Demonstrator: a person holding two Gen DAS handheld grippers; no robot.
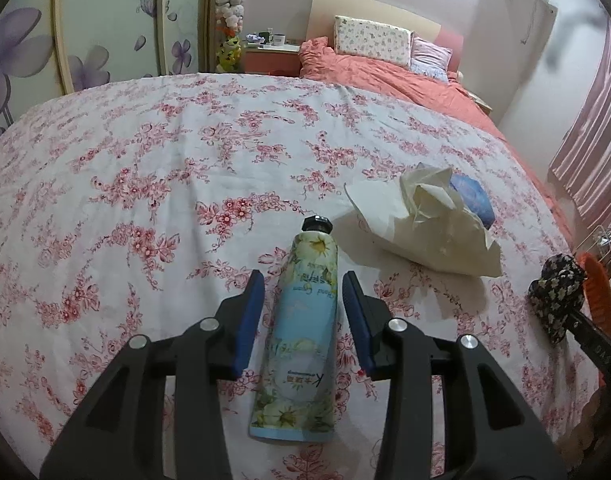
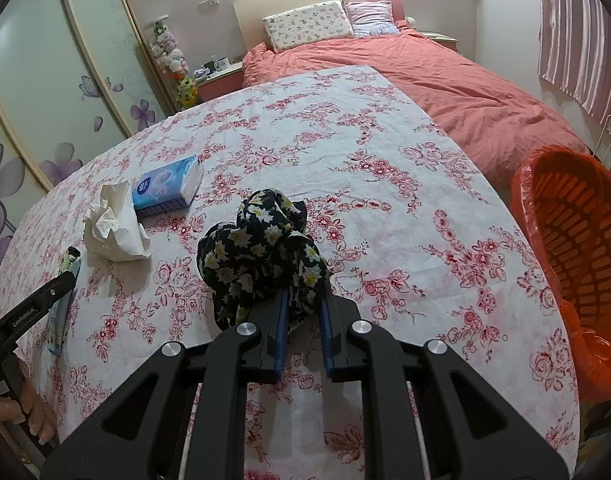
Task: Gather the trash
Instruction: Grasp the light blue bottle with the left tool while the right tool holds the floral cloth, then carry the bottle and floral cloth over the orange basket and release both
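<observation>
A floral hand cream tube (image 1: 301, 332) lies on the flowered tablecloth (image 1: 125, 184), cap pointing away. My left gripper (image 1: 303, 284) is open, its blue pads on either side of the tube without touching it. A crumpled white tissue (image 1: 429, 220) lies just right of the tube's cap; it also shows in the right wrist view (image 2: 113, 228). My right gripper (image 2: 303, 300) is shut on a black cloth with yellow-white flowers (image 2: 261, 256), bunched above the table. The cloth also shows at the right edge of the left wrist view (image 1: 557, 296). The tube shows in the right view (image 2: 65, 292).
A blue tissue pack (image 2: 167, 186) lies beyond the crumpled tissue. An orange basket lined with an orange bag (image 2: 577, 240) stands off the table's right edge. A bed with a coral duvet (image 2: 445, 80) is behind the table. A wardrobe with flower doors (image 1: 85, 40) stands left.
</observation>
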